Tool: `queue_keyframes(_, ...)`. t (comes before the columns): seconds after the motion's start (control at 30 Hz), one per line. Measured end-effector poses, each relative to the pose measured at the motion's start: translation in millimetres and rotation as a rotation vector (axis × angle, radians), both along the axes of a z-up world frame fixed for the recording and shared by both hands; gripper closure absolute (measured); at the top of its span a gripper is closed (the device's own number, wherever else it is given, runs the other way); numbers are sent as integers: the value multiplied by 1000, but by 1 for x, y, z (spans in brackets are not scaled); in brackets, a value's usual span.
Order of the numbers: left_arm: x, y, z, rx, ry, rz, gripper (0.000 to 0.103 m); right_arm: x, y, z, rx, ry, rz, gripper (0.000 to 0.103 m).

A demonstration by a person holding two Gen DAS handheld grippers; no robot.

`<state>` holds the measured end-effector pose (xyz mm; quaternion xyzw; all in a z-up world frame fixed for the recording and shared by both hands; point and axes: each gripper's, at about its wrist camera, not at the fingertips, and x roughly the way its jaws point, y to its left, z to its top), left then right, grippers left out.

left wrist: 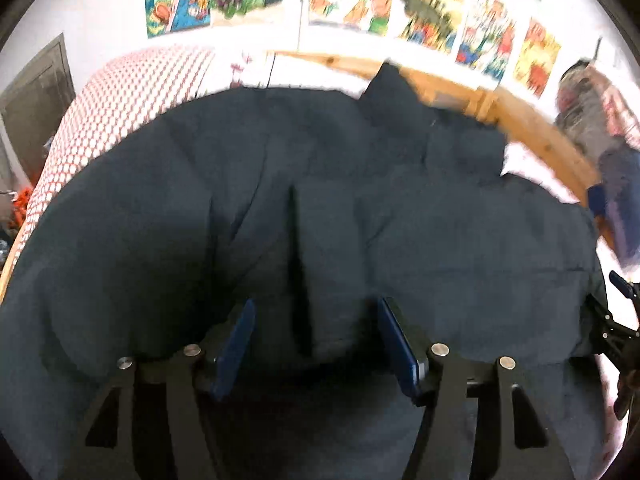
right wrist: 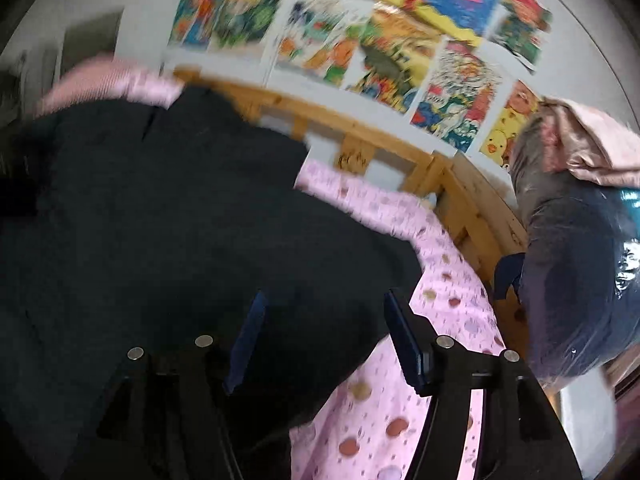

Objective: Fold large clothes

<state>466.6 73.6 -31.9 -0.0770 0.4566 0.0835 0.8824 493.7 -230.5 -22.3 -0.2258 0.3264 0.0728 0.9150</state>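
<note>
A large dark navy garment lies spread over the bed and fills most of the left wrist view. My left gripper hovers low over it, open, its blue pads well apart. A raised fold of the cloth stands between the pads, and neither pad presses on it. In the right wrist view, which is blurred, the same garment covers the left half. My right gripper is open over the garment's right edge, where the cloth meets the pink sheet. Nothing is held.
A wooden bed rail runs along the far side under a wall of colourful posters. A red-and-white patterned pillow lies at the far left. A plastic-wrapped bundle with pink cloth on top sits at the right.
</note>
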Motion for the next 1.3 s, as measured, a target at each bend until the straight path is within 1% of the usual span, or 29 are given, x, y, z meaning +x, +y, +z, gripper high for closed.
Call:
queue_keyframes(0.07,5,0,-12,14,35,2,39,2,-1,-24,-43,35,-32,46)
queue_keyframes(0.13,7,-1,-18,27,44,1,37,5,-4,-44,-71,57,-55,46)
queue_keyframes(0.2,9,-1,-20,36,45,1,37,6,-9,-57,-57,51,-74,42)
queue_keyframes(0.27,7,1,-16,20,38,2,37,6,-13,-59,-19,54,-102,40)
queue_keyframes(0.3,5,3,-12,7,28,1,37,6,-15,-58,-8,50,-108,39)
queue_keyframes(0.37,-7,9,4,-50,-34,0,37,2,-17,-52,4,44,-117,38)
queue_keyframes(0.47,-34,17,31,-112,-109,12,35,-12,-22,-31,69,32,-97,36)
queue_keyframes(0.57,-72,24,55,-132,-171,14,30,-32,-29,-8,152,-11,-86,26)
queue_keyframes(0.63,-101,30,68,-117,-203,27,18,-46,-35,7,229,-21,-81,24)
queue_keyframes(0.67,-119,35,73,-113,-220,47,16,-50,-38,10,254,-22,-82,24)
queue_keyframes(0.73,-144,47,79,-139,-244,81,8,-63,-39,20,320,-23,-81,23)
queue_keyframes(0.77,-163,55,80,-164,-250,106,8,-66,-38,21,338,-23,-77,23)
queue_keyframes(0.87,-208,69,77,-200,-252,179,7,-79,-24,27,397,-21,-37,19)
queue_keyframes(0.9,-224,72,74,-209,-238,250,7,-82,-16,28,416,-14,-18,19)
queue_keyframes(1.03,-287,81,62,-280,-228,363,7,-90,25,27,463,21,52,19)
queue_keyframes(1.1,-303,82,52,-326,-221,394,6,-93,52,25,472,33,103,19)
queue_keyframes(1.2,-322,92,37,-425,-224,460,6,-99,92,21,468,52,173,18)
queue_keyframes(1.3,-330,108,16,-543,-236,567,6,-107,128,20,462,71,228,18)
